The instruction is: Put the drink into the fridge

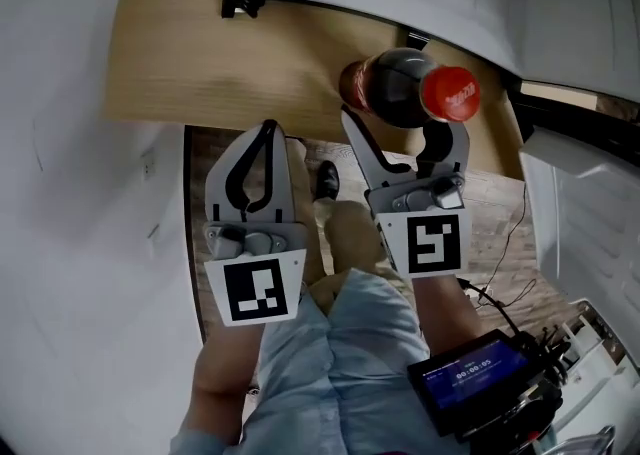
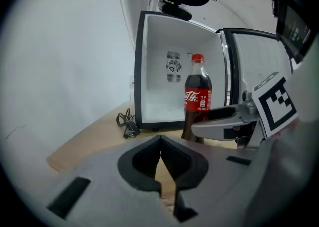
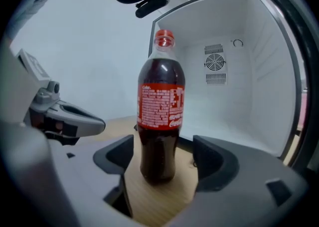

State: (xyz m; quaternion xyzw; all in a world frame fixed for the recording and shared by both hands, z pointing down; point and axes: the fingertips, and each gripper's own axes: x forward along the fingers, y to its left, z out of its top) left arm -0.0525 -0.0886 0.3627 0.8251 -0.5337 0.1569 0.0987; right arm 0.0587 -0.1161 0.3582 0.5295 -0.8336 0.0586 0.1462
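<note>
A cola bottle point(image 1: 400, 88) with a red cap and red label stands upright on the wooden table point(image 1: 200, 63), just in front of the open white mini fridge point(image 3: 234, 96). My right gripper point(image 1: 400, 131) is open, one jaw on each side of the bottle point(image 3: 159, 121), with a small gap at each pad. My left gripper point(image 1: 268, 133) hovers to the left of it, shut and empty; in the left gripper view its jaws point(image 2: 160, 146) meet over the table edge. From that view the bottle point(image 2: 198, 101) stands before the bare fridge point(image 2: 159, 71) interior.
The fridge door point(image 2: 254, 61) hangs open to the right. A black coiled cable point(image 2: 127, 123) lies on the table left of the fridge. The table edge runs under both grippers, with the person's legs and floor below. A small screen device point(image 1: 480, 383) sits near the right forearm.
</note>
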